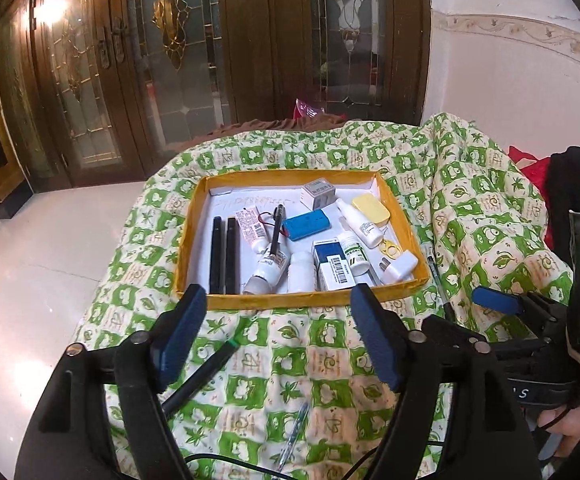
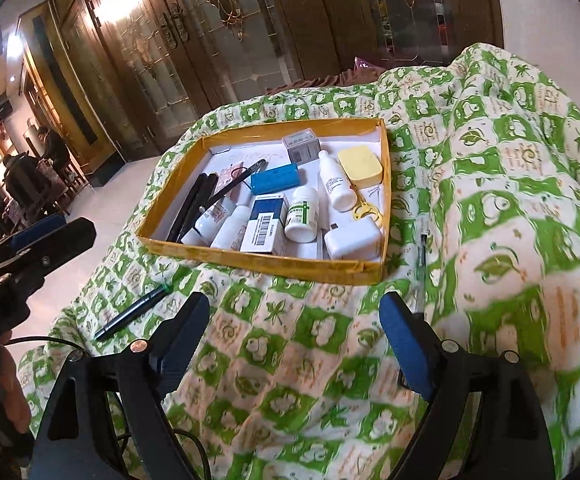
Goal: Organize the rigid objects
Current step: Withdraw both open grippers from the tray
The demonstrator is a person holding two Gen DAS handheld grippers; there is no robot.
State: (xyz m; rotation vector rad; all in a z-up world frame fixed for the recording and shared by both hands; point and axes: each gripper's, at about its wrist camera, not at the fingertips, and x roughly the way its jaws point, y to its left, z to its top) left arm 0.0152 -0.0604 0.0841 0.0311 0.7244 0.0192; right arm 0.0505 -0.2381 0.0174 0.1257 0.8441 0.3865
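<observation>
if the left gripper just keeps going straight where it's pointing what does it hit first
Most likely the near wall of the yellow tray, which sits just past the open left gripper. Since it angles downward, it might touch the green patterned cloth short of the tray instead; depth is hard to judge.

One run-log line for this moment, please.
left gripper: open, empty | right gripper: open, empty | yellow-rimmed cardboard tray: filled | black pen: on quilt, outside tray

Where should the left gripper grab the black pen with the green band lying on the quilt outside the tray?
Grip the black pen with the green band mid-barrel, coming from above with the jaws across its length. It lies flat and alone on the green patterned quilt, short of the yellow cardboard tray; the open left gripper hovers near it.
</observation>
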